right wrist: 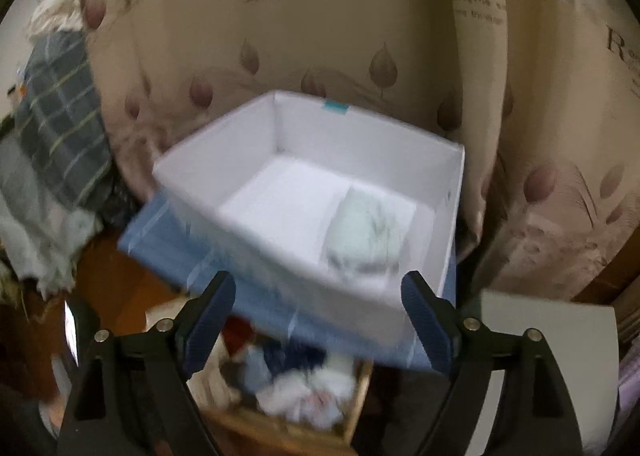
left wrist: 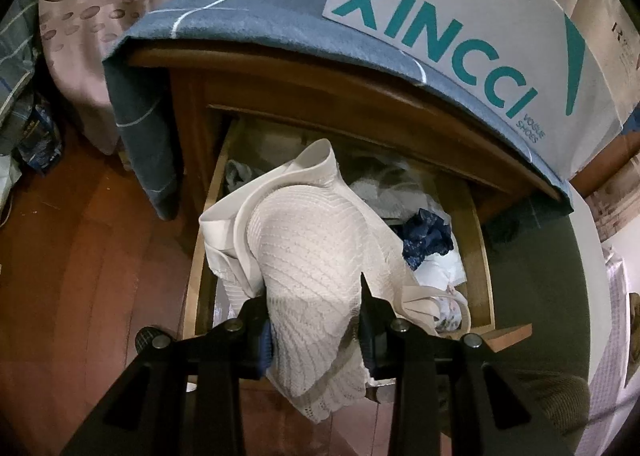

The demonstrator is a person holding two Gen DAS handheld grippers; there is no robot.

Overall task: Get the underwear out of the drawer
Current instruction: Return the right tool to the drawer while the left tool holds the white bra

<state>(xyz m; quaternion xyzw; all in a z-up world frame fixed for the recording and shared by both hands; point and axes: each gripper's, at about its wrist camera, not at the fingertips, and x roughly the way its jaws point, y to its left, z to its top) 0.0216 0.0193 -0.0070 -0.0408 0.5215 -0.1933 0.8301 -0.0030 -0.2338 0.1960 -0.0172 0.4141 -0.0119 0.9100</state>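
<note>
Under the blue cloth (left wrist: 256,11) that covers its top, the wooden nightstand (left wrist: 320,95) has its drawer (left wrist: 204,240) pulled open, and a white shoebox (left wrist: 460,27) with teal lettering sits on the cloth toward 1 o'clock in the left wrist view; the right wrist view, blurred, looks into that same open box (right wrist: 352,143), where one pale folded garment (right wrist: 364,232) already lies at its 4 o'clock corner. In the drawer a loose heap of underwear remains, a dark blue patterned piece (left wrist: 426,234) at 3 o'clock of centre and white pieces (left wrist: 436,272) below it. The white knitted underwear (left wrist: 316,256) hangs above the drawer at centre, clamped between the closed-in fingers of the left gripper (left wrist: 316,336), its smooth waistband (left wrist: 240,215) folding over toward 10 o'clock. It looks light, soft and floppy, likely to sag, swing and drag on neighbours, though not fragile or slippery; the bunched knit body where it is pinched seems a sound hold, and the firmer waistband would serve too. The right gripper (right wrist: 320,324) holds nothing, its blue-padded fingers (right wrist: 208,320) spread wide over the box's near wall
</note>
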